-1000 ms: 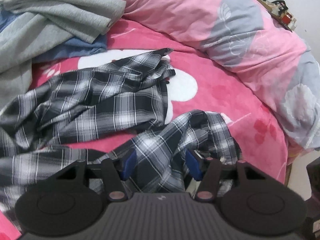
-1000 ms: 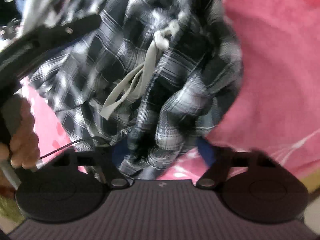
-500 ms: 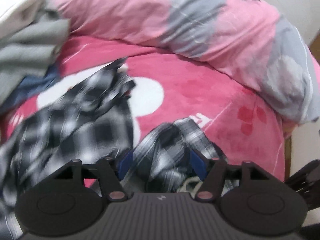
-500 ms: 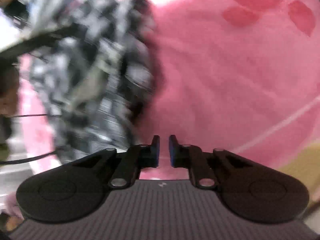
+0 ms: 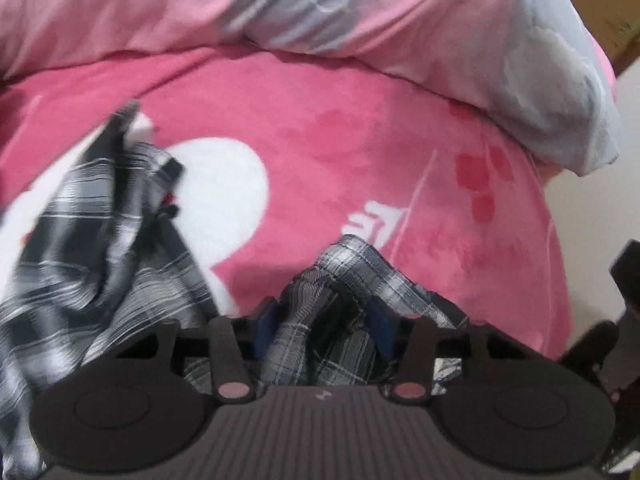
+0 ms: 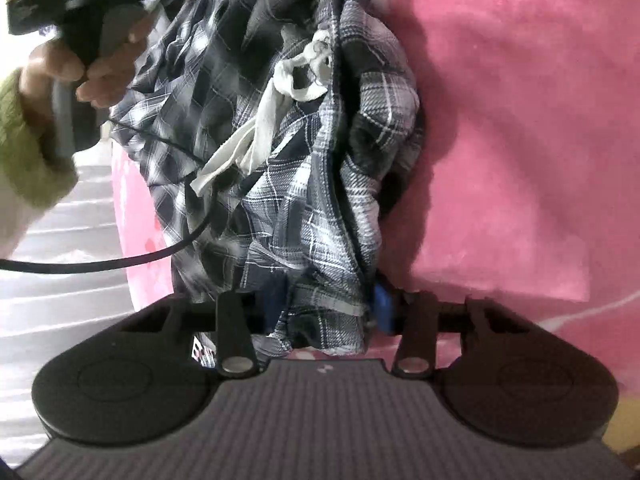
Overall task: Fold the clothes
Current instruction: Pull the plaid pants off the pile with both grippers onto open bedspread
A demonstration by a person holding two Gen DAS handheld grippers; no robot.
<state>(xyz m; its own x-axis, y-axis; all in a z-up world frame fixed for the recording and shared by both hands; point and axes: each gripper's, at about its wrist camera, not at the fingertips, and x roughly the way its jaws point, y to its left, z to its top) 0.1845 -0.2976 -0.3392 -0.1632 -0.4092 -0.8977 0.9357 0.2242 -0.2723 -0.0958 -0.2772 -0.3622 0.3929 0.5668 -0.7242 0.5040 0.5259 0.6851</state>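
Bed: pink plush blanket (image 5: 320, 128) under a smooth pink-and-grey duvet (image 5: 400, 20) at the far side.
Garment: thin plaid pants (image 6: 280, 128), crumpled near the blanket's near edge, white drawstring (image 6: 264, 120) loose.
Left gripper (image 5: 322, 320): jaws just narrowed, partly open around a bunched plaid fold, likely gathering the waistband.
Right gripper (image 6: 328, 308): jaws just reopened around the hem, half wide; whether they pinch it, I cannot tell.

We saw soft, even indoor light without glare; the black-and-white plaid cotton garment (image 5: 92, 248) was smeared by motion blur at the left; the fuzzy pink fleece blanket (image 6: 520, 120) carried a dark shadow beside the cloth; fisheye bending curved both views' edges.
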